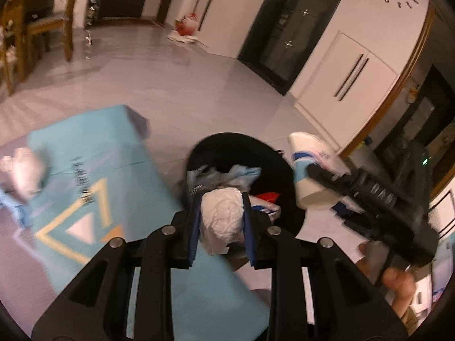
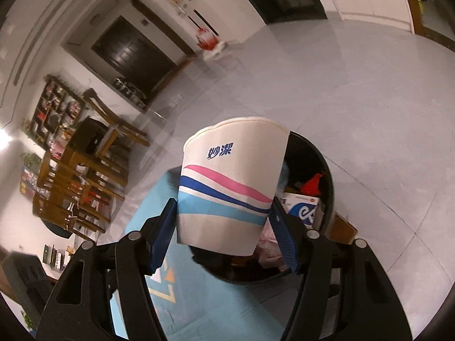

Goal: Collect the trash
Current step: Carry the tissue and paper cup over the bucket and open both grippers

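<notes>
Two grippers: both loaded, both over or beside the bin.
Left gripper (image 1: 220,213): bottom centre of left view, blue pads closed onto a crumpled white paper wad (image 1: 221,217); wad squeezed between both pads, bulging out below them.
Right gripper (image 2: 224,221): bottom centre of right view, jaws spread wide, clamped on the sides of a paper cup (image 2: 230,182); cup's rim is at the top of frame, white with pink, dark blue and light blue stripes and blue printed characters.
Right gripper from left view (image 1: 315,170): right of frame, blurred, reaching in from lower right with the same cup (image 1: 310,170) held just beside the bin's right edge.
Hand (image 1: 398,289): lower right of left view, on the right gripper's handle, blurred.
Trash bin (image 1: 273,153): black, round, centre of left view just behind the wad; in right view (image 2: 327,170) behind and right of the cup.
Bin contents: blue crumpled plastic (image 1: 239,173), a red scrap (image 2: 312,183), a white-blue carton (image 2: 304,209); rest unclear.
Mat (image 1: 93,170): light blue with triangle print, on the floor left of the bin, touching it.
Loose trash on mat (image 1: 22,173): pale crumpled lump, left edge of left view, blurred.
Floor (image 1: 199,91): grey glossy tiles, mid frame.
Far: red-white bag (image 1: 186,25) by the cabinets at top centre; wooden chairs (image 1: 51,22) upper left.
</notes>
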Demonstrator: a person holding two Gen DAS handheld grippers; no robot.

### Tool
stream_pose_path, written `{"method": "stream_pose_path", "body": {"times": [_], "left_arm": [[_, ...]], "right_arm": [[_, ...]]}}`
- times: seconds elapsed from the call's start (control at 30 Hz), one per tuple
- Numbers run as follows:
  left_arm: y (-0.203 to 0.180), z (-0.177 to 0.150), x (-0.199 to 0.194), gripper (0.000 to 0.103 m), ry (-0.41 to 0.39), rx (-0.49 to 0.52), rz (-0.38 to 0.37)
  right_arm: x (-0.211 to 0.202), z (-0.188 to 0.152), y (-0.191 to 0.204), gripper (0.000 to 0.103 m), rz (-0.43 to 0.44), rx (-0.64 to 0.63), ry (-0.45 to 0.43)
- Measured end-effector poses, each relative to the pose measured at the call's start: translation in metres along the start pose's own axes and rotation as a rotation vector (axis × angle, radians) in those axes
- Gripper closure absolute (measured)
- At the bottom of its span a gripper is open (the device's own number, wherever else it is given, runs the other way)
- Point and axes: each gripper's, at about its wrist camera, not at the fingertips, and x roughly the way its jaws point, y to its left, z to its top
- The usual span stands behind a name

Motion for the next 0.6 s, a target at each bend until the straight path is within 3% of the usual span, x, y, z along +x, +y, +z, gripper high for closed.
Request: {"method": "stream_pose_path", "body": {"times": [0.1,0.43,0.5,0.57,0.6], "left_arm": [[-0.006,0.006,0.024,0.076,0.027,-0.004,-0.033],[-0.021,0.009,0.079,0.073,0.097,0.029,-0.011],[-0.023,0.010,0.086,0.065,0.102,0.027,-0.013],[-0.023,0.010,0.090,0.041,0.101,0.018,-0.024],[-0.022,0.009,0.091,0.036,0.096,0.010,-0.031]], "right_arm": [[0.010,0.005,-0.007,0.039,-0.009,0.036,0.038],[0.034,0.013,-0.009,0.037,-0.069,0.049,0.121],[0.037,0.013,-0.008,0.037,-0.077,0.052,0.132],[0.039,0.013,-0.010,0.036,-0.085,0.073,0.146],[0.040,0.014,-0.011,0.031,-0.090,0.082,0.150]]}}
